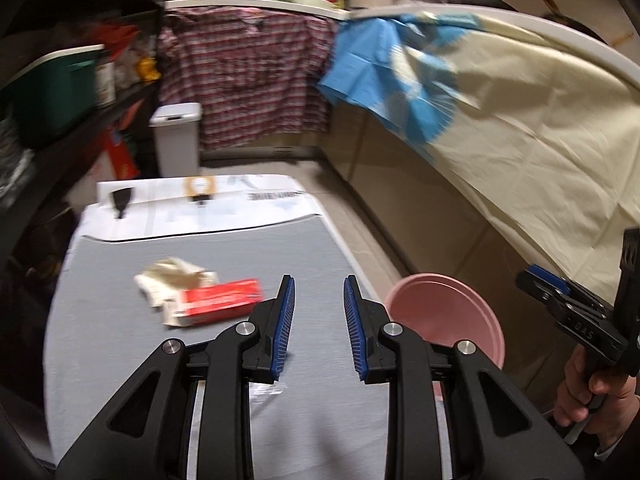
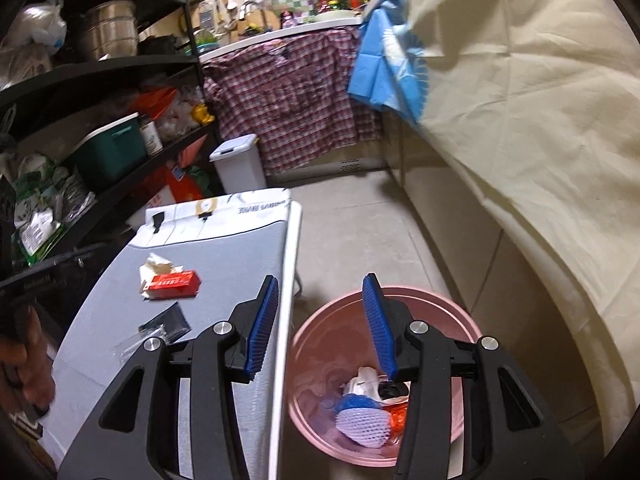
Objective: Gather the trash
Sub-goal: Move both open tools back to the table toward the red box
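Observation:
A red carton (image 1: 220, 304) (image 2: 173, 282) lies on the grey table top (image 1: 240, 248) (image 2: 120, 292), against a crumpled cream paper (image 1: 172, 276) (image 2: 158, 264). My left gripper (image 1: 319, 324) is open and empty, just right of the carton. A black wrapper and clear plastic (image 2: 160, 330) lie nearer on the table. A pink bin (image 2: 380, 380) (image 1: 444, 316) stands on the floor right of the table and holds several pieces of trash. My right gripper (image 2: 320, 320) is open and empty above the bin's left rim; it also shows in the left wrist view (image 1: 576, 312).
Black shelves (image 2: 100, 120) full of goods stand left of the table. A white pedal bin (image 2: 238, 162) (image 1: 176, 140) stands at the far end. A cream cloth (image 2: 520, 140) (image 1: 520, 140) hangs over the counter on the right. A plaid shirt (image 2: 292, 96) hangs at the back.

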The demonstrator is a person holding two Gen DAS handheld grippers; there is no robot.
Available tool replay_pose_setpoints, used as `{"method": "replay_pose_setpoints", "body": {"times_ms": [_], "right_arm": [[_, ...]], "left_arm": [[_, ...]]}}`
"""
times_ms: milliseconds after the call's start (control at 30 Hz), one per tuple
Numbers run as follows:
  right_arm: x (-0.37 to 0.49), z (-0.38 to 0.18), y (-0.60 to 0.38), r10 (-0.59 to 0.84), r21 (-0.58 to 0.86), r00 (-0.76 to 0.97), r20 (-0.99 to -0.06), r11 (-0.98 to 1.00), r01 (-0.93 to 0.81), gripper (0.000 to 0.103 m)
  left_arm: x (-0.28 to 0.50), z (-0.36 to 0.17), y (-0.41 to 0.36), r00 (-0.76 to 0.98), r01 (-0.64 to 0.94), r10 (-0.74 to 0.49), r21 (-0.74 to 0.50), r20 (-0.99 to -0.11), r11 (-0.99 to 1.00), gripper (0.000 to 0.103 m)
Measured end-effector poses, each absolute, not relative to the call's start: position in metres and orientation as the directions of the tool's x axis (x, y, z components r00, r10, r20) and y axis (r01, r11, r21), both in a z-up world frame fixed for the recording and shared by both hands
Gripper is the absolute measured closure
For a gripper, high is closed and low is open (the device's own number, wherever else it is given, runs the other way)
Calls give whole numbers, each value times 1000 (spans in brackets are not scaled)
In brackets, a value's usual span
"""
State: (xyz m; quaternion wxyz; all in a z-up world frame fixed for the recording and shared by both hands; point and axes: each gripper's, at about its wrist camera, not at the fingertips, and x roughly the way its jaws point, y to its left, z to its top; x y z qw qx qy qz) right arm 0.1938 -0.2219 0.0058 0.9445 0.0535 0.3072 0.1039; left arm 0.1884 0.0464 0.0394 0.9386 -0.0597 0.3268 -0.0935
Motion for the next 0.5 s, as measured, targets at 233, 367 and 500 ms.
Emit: {"method": "replay_pose_setpoints", "body": {"times_ms": [233,367,500], "right_arm": [[200,1,-181,317,141,757,-572,947,-290,56],[207,-3,-154,374,134,730,-572,921,-367,51],[220,-10,-131,417,133,698,-582,896,-424,46]], "left_arm": [[185,43,116,789,40,-145,-186,-597,982,83],[184,44,145,799,-3,-117,-198,-590,980,83],[188,40,169,799,-40,-92,-205,-594,978,83]]}}
